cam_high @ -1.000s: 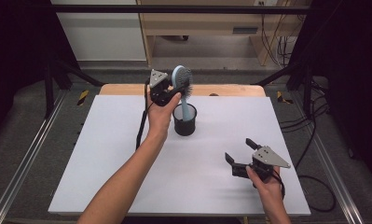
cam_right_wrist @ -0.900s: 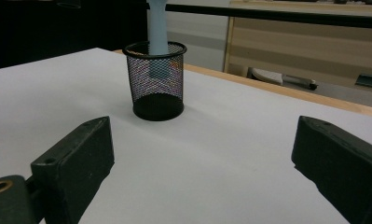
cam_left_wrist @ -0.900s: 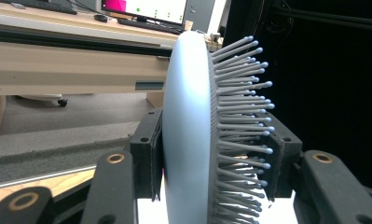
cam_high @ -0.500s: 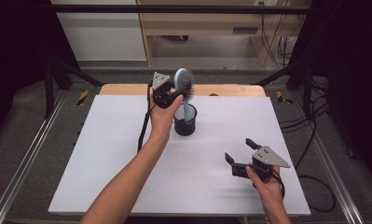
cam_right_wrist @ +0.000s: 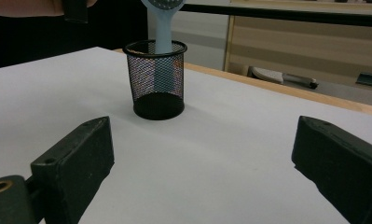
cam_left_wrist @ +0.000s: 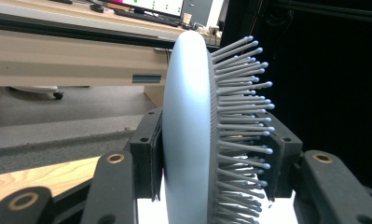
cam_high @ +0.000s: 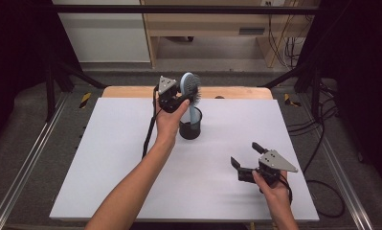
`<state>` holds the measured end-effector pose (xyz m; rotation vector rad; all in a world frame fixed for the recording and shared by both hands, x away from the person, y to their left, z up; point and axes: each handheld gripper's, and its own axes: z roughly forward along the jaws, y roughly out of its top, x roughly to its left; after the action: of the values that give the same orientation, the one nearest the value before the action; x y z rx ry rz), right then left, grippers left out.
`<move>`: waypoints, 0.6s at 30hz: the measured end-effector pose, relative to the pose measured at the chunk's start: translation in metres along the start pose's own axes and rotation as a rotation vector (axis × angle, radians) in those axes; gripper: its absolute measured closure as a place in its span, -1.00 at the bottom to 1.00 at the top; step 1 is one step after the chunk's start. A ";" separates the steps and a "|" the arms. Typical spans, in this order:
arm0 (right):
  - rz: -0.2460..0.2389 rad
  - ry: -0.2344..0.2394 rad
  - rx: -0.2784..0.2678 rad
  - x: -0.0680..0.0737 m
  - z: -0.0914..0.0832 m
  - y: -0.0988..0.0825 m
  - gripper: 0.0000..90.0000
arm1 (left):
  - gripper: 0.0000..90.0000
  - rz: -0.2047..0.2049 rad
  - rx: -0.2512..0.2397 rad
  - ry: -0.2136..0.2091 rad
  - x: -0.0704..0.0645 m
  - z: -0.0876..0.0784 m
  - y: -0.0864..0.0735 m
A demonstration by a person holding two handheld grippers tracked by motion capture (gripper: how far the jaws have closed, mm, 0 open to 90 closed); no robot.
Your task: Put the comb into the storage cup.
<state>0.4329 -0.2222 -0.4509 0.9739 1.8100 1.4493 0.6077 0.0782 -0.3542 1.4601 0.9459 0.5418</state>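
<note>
High view, hairbrush (cam_high: 191,91) upright, handle down in mesh cup (cam_high: 190,129), left gripper (cam_high: 175,99) jaws clamping its head, right gripper (cam_high: 246,160) jaws wide.

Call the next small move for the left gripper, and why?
Probably open the left gripper and let go. It is shut on the brush head, and the handle already stands inside the mesh cup, so the cup looks set to hold it. The right gripper is open, apart on the table.

Smooth plastic, wire mesh, matt board

The hairbrush (cam_left_wrist: 188,130) looks like smooth pale-blue plastic; the pen cup (cam_right_wrist: 156,79) is black metal mesh; the white tabletop (cam_high: 107,158) is matt, edged with wood at the far side.
</note>
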 end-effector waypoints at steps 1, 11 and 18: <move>0.001 0.001 0.001 0.000 0.000 0.000 -0.87 | 0.10 0.002 0.001 0.000 0.000 0.000 0.000; -0.001 0.001 0.001 0.000 0.000 0.000 -0.87 | 0.09 0.000 0.009 -0.001 0.000 0.003 -0.004; 0.001 0.002 0.002 0.001 0.000 0.000 -0.87 | 0.09 -0.005 0.013 0.001 0.000 0.004 -0.008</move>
<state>0.4328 -0.2215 -0.4509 0.9746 1.8132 1.4491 0.6095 0.0753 -0.3625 1.4685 0.9558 0.5336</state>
